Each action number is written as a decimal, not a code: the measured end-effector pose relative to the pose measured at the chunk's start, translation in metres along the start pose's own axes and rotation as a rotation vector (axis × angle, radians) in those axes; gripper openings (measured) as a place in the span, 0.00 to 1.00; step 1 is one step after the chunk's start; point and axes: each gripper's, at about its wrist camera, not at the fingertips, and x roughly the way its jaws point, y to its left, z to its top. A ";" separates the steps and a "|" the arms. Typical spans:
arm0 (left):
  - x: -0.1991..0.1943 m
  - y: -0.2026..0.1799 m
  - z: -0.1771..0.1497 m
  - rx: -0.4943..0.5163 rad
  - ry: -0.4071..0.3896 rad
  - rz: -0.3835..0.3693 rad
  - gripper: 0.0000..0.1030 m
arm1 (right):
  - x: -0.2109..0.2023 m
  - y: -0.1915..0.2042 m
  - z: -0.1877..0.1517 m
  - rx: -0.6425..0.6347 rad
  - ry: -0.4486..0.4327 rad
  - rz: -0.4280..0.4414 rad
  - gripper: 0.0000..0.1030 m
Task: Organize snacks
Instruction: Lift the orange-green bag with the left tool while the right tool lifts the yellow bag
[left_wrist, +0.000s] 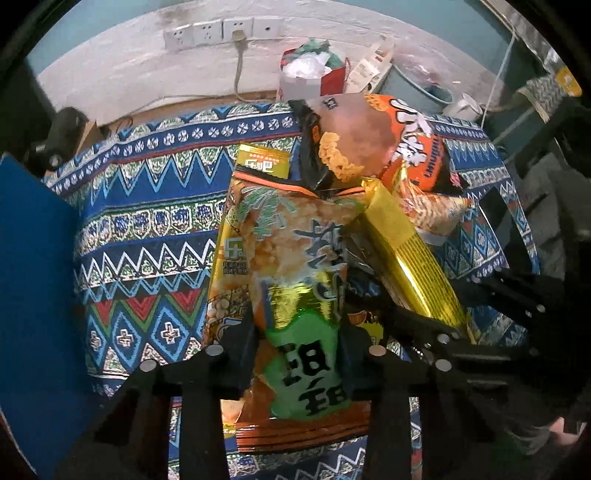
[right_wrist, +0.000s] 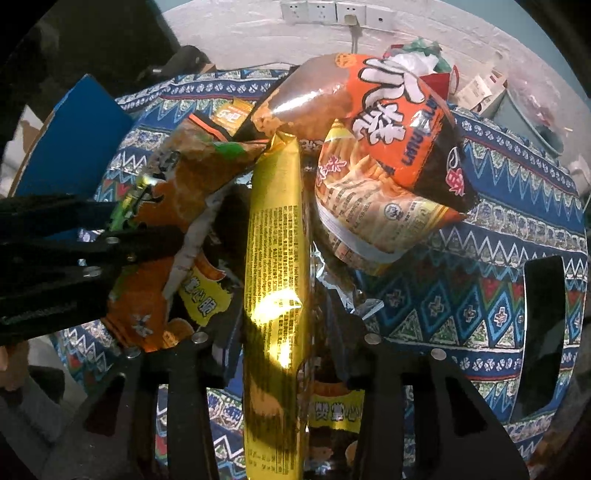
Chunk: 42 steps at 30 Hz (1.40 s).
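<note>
A heap of snack bags lies on the patterned cloth (left_wrist: 147, 229). My left gripper (left_wrist: 299, 354) is shut on a large orange snack bag with a green label (left_wrist: 280, 266); it also shows in the right wrist view (right_wrist: 184, 177). My right gripper (right_wrist: 280, 339) is shut on a long gold foil pack (right_wrist: 275, 258), seen in the left wrist view (left_wrist: 410, 254) with the right gripper (left_wrist: 424, 332) beside it. An orange noodle-snack bag (right_wrist: 391, 122) rests on top at the back, over a bag of fries-like sticks (right_wrist: 369, 214). A dark bag with a yellow label (right_wrist: 203, 295) lies underneath.
A blue box (left_wrist: 33, 277) stands at the cloth's left edge. A black rectangular object (right_wrist: 543, 332) lies on the cloth at the right. Behind the table are a wall with sockets (left_wrist: 221, 31), a stuffed paper bag (left_wrist: 314, 74) and a bin (left_wrist: 417, 85).
</note>
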 end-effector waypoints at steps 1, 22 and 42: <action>-0.002 0.001 -0.001 0.003 -0.002 0.001 0.35 | 0.002 0.001 -0.001 -0.007 0.004 -0.006 0.39; -0.068 0.010 -0.026 0.069 -0.113 0.094 0.34 | -0.050 0.020 -0.005 -0.048 -0.086 -0.030 0.25; -0.137 0.040 -0.044 0.050 -0.246 0.158 0.34 | -0.095 0.061 0.015 -0.095 -0.184 0.022 0.25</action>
